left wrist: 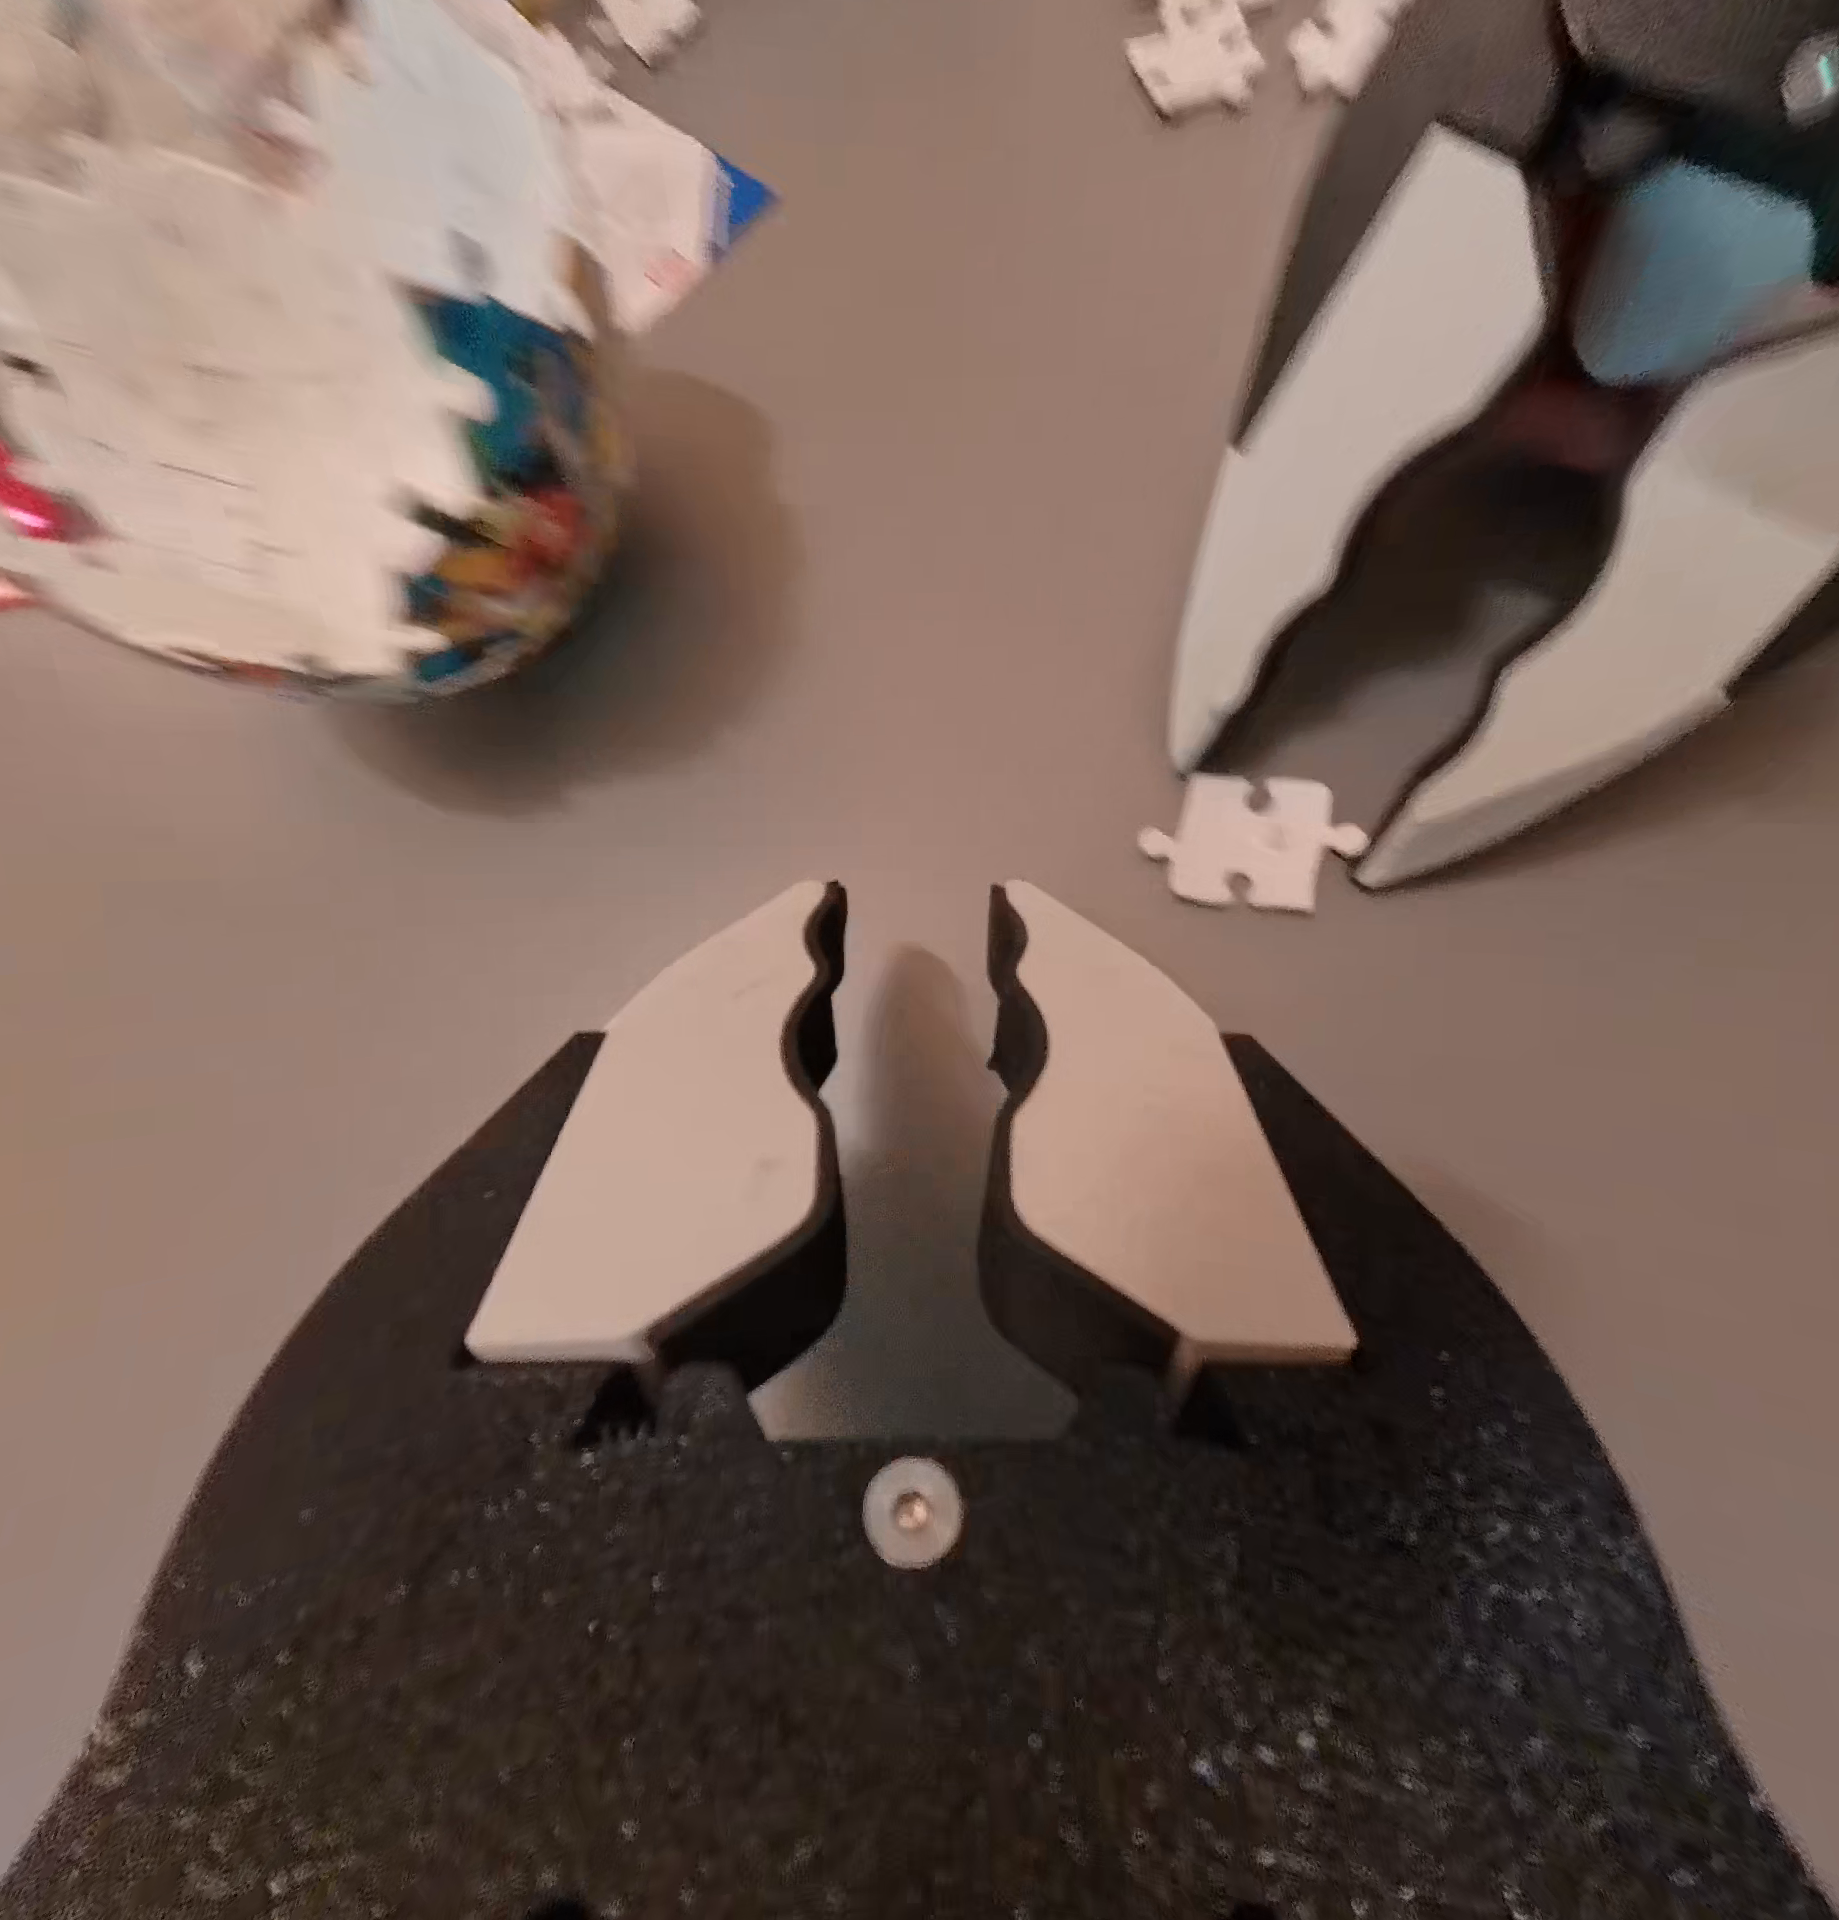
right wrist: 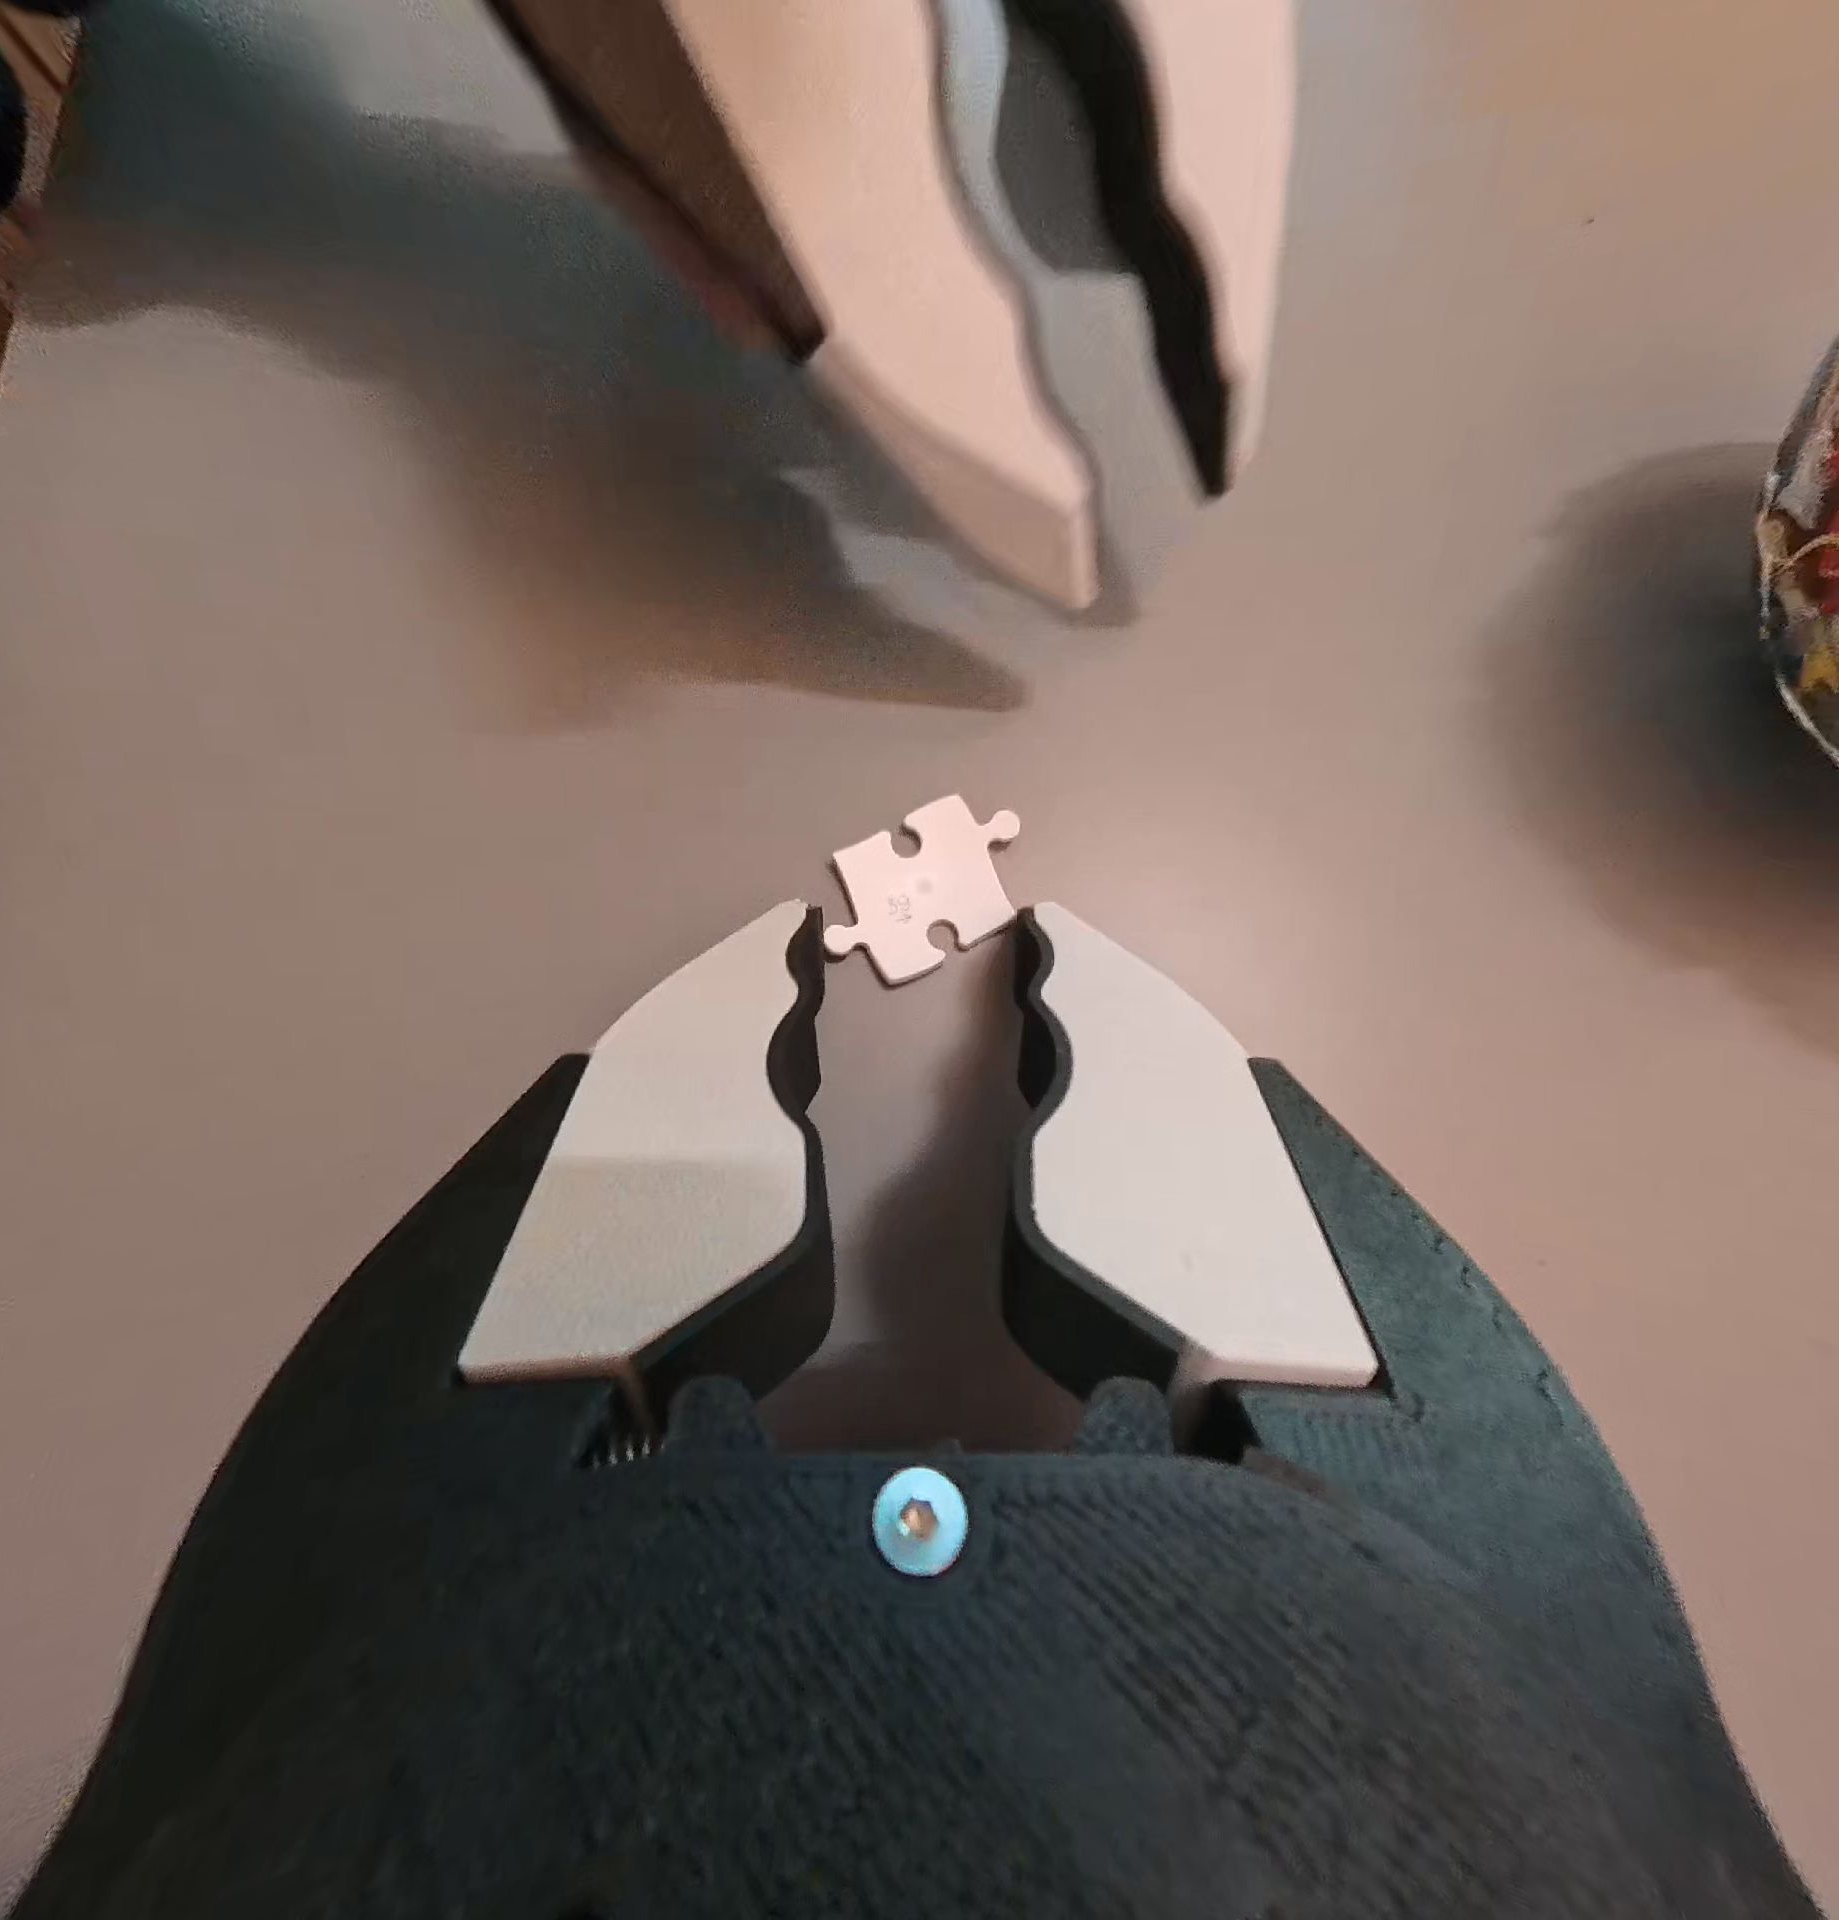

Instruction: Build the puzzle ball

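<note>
Right wrist view, our right gripper (right wrist: pixel 920 914) low over the grey desk (right wrist: pixel 271 831), jaws parted narrowly astride a white puzzle piece (right wrist: pixel 920 888) lying flat, our left gripper (left wrist: pixel 915 899) nearby with jaws slightly apart and empty, half-built puzzle ball (left wrist: pixel 271 447) blurred at the left wrist view's left, loose pieces (left wrist: pixel 1206 52) beyond.

Tabletop workstation, indoor; type of room not determinable. Evidence: plain grey-beige table (left wrist: pixel 946 540) filling both views, scattered white puzzle pieces (left wrist: pixel 1195 57) at far edge, printed paper sheets (left wrist: pixel 624 218) near a partly built puzzle ball (left wrist: pixel 520 520). Strip of wood-coloured floor (right wrist: pixel 1 260) beyond table edge.
</note>
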Demonstrator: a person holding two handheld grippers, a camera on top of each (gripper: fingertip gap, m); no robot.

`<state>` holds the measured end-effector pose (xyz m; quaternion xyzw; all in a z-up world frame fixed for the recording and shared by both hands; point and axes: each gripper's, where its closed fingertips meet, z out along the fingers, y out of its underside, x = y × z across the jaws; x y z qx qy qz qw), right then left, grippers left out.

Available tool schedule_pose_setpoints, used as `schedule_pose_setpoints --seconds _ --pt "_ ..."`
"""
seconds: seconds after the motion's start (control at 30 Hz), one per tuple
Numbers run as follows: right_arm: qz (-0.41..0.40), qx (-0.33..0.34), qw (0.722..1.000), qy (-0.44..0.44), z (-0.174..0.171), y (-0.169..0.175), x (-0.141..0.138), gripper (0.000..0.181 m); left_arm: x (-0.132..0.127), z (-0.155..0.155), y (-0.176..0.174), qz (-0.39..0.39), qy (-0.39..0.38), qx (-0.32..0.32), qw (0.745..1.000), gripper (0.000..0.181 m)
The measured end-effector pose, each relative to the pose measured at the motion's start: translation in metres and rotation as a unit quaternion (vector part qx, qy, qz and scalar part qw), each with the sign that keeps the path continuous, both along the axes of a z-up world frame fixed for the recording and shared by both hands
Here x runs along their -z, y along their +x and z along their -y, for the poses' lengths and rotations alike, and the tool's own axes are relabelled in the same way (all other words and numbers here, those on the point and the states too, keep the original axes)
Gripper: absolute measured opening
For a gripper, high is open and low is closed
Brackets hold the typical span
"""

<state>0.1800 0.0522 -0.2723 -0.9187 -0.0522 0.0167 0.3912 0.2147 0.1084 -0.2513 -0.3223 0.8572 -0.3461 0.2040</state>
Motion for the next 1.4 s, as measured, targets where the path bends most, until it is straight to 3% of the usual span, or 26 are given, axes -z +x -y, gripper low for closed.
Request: schedule_pose_setpoints --seconds 0.23,0.47,0.67,0.97,1.23,1.4 --pt "-0.015 0.019 1.0 0.004 -0.011 -0.005 0.0 0.036 -0.063 -0.067 0.082 0.056 -0.056 -0.191 0.978 0.027" --pt "-0.015 0.081 0.997 0.0 -0.021 0.005 0.001 0.035 -0.061 -0.081 0.144 -0.016 -0.078 -0.218 0.973 0.033" --pt "-0.014 0.146 0.989 0.001 -0.032 0.014 0.001 0.035 -0.041 -0.071 0.159 -0.078 -0.085 -0.198 0.973 0.031" --pt "-0.027 0.148 0.989 0.008 -0.039 0.009 -0.002 0.054 -0.017 -0.076 0.167 -0.127 -0.023 -0.17 0.977 0.007" --pt "-0.054 0.13 0.988 0.058 -0.03 0.002 -0.027 0.064 -0.01 -0.08 0.175 -0.155 0.006 -0.112 0.982 0.004" --pt "-0.052 0.161 0.982 0.082 -0.008 0.017 -0.038 0.062 -0.015 -0.068 0.172 -0.171 0.011 -0.041 0.984 0.004"
